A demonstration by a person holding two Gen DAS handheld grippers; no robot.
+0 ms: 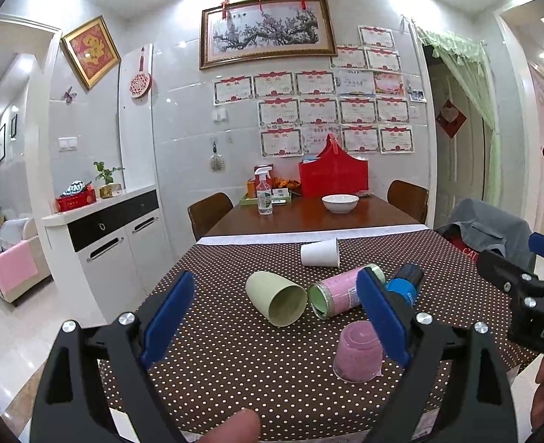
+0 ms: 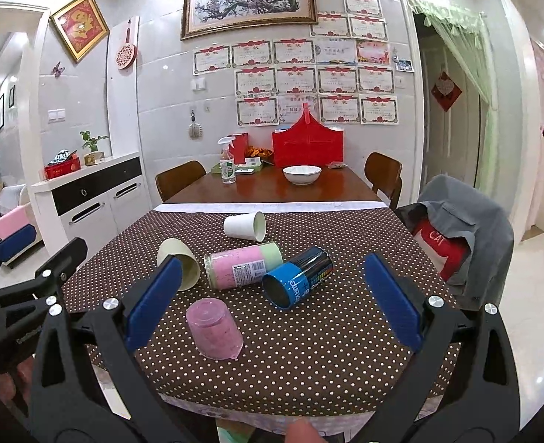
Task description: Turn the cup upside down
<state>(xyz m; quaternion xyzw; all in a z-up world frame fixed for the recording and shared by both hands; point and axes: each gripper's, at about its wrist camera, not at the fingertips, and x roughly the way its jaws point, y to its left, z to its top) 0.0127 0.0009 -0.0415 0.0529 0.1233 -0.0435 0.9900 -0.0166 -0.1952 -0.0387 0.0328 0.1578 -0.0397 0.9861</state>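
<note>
one pink cup [image 2: 214, 328], mouth down, between the gaping right tongs [image 2: 274, 304]

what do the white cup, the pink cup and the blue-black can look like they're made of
White cup: likely paper, matte with a rolled rim. Pink cup, standing upside down: probably translucent plastic, slightly glossy with a flanged rim. Blue-black can: seemingly metal or printed cardboard; its glossy label hides which.

White bowl [image 2: 302, 174], spray bottle [image 2: 227, 166]

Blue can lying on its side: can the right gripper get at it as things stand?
Probably yes. The right gripper is open, and the blue can lies straight ahead between its fingers with nothing in front of it.
</note>
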